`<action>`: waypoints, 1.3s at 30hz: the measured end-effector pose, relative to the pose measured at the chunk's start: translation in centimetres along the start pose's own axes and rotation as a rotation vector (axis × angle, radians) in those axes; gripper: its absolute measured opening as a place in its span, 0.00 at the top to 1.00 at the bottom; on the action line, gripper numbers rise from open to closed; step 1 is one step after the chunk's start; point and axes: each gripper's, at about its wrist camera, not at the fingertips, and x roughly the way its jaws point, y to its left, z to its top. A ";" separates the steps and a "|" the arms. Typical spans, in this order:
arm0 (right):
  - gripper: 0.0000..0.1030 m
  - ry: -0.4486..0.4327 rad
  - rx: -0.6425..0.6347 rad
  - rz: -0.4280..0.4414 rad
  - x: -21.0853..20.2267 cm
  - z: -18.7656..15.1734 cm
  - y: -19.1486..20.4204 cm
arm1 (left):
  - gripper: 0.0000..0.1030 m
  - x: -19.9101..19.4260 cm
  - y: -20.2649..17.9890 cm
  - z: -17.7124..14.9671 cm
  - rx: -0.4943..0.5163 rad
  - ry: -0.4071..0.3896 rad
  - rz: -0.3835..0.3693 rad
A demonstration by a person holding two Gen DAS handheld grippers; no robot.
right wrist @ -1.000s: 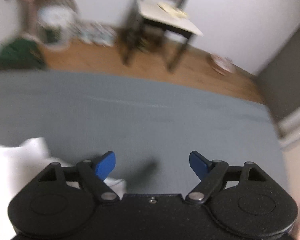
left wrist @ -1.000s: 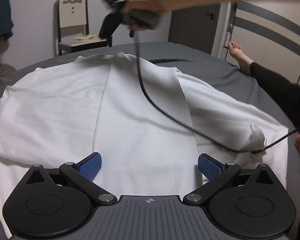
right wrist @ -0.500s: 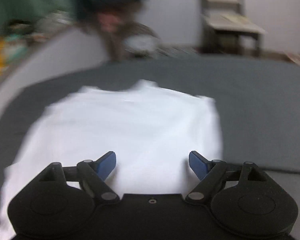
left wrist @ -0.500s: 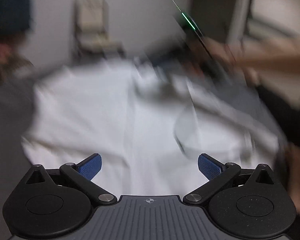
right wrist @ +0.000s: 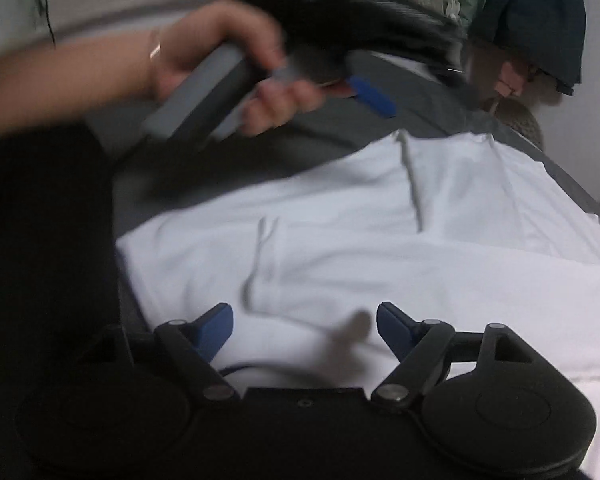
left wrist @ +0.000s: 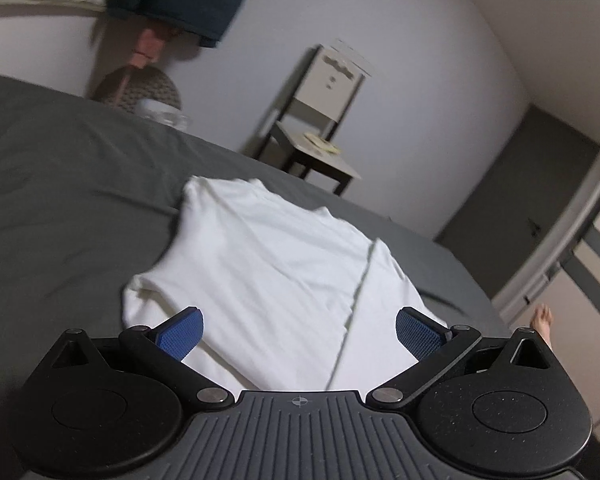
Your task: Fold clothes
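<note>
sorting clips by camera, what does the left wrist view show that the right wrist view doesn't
Only the left wrist view: a chair by the wall, a dark door, a bare foot, and the left tool open over the cloth.

Only the right wrist view: the person's hand gripping the other tool's handle, and the right tool open.

Both: the white garment on the grey bedsheet.

left gripper (left wrist: 299, 330) jaws wide, nothing btwn pads | white shirt (left wrist: 276, 276) partly folded on grey bed (left wrist: 60, 184) | chair (left wrist: 320, 128) by wall (bit blurry) | bare foot (left wrist: 542, 320) far right
</note>
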 end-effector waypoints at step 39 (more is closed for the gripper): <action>0.57 0.158 0.258 -0.004 -0.8 0.9 0.2 | 0.00 1.2 -2.3 -1.2 0.180 0.328 0.072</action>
